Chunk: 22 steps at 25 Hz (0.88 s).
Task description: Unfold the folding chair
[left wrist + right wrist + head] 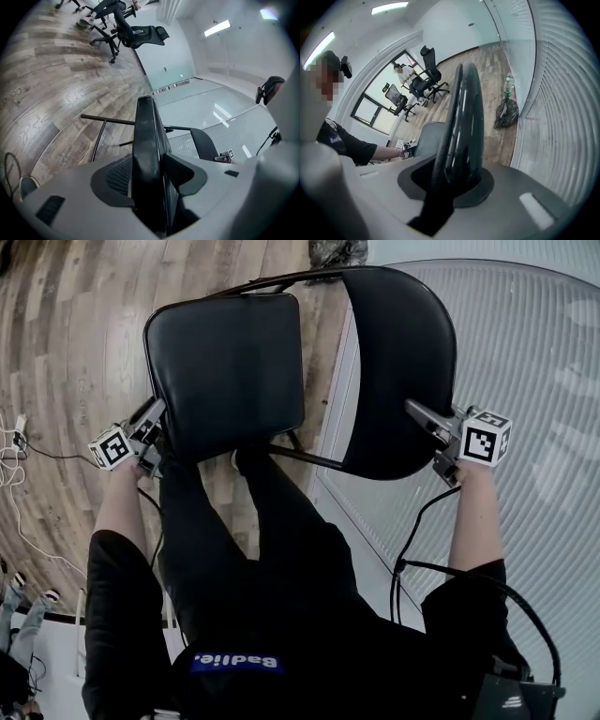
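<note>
A black folding chair [234, 381] with a thin metal frame [309, 459] is seen from above over wooden floor [75, 334]. Its padded square seat [216, 343] is angled leftward, away from the rounded, glossy backrest [403, 371].

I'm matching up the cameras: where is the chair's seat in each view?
Head view: seat, upper left of centre, face-on.
Left gripper view: seat edge-on at centre, between the jaws.
Right gripper view: seat a pale panel left of centre.
Shared landmark: the rounded backrest.
</note>
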Available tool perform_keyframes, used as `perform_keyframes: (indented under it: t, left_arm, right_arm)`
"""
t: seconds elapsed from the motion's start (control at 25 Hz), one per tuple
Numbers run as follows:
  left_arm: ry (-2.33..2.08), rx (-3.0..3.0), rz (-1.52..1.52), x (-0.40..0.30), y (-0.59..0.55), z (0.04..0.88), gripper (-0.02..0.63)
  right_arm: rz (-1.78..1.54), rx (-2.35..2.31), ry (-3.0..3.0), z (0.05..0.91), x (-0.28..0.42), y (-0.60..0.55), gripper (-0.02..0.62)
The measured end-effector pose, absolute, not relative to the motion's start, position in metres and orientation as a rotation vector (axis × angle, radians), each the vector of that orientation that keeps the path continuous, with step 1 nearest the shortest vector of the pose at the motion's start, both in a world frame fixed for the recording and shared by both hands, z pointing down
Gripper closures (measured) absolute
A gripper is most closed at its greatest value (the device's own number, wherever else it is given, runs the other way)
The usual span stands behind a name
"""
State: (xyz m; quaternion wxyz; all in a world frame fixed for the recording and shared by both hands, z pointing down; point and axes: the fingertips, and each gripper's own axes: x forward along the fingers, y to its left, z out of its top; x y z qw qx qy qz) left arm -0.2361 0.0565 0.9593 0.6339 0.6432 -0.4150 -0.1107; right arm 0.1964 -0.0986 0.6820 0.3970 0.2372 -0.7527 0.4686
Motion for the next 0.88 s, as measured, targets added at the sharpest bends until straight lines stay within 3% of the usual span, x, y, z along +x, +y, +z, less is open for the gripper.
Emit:
perform_keyframes:
  t: [0.88]
  left_arm:
    - [-1.044,1.416,-0.387,-0.277,0.078,1.009,0.405]
  right_arm:
    - [1.131,0.609,-1.896,0.673,0.136,-0.054,0.523]
